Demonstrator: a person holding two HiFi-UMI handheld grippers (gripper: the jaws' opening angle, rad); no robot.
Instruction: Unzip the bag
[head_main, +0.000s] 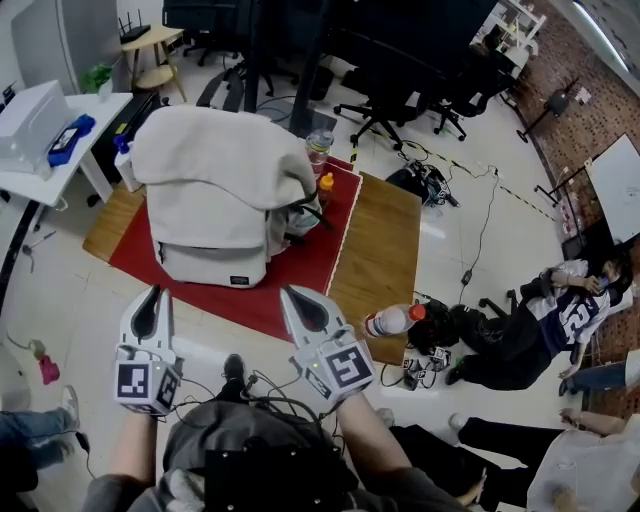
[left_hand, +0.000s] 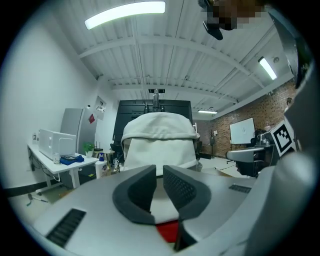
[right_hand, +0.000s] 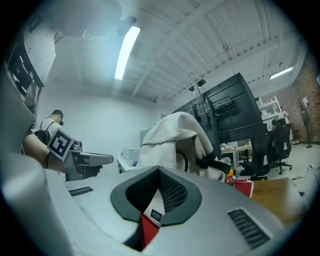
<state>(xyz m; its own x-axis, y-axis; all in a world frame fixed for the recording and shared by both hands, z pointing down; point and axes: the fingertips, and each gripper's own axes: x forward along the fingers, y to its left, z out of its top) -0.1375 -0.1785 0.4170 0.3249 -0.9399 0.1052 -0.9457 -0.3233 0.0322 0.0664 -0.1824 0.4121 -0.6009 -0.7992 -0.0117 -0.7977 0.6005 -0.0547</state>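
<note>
The cream-white backpack stands upright on a red mat, its flap folded over the top and its front pocket toward me. I cannot make out its zipper pull. My left gripper hovers off the near edge of the mat, clear of the bag, its jaws drawn almost together with nothing in the thin slit between them. My right gripper is beside it, also short of the bag, with empty jaws shut tip to tip. In both gripper views the backpack rises beyond the jaws.
The mat lies on a low wooden table. A clear bottle and an orange one stand at the bag's right; another bottle lies at the table's near corner. White desk at left, a person sitting on the floor at right.
</note>
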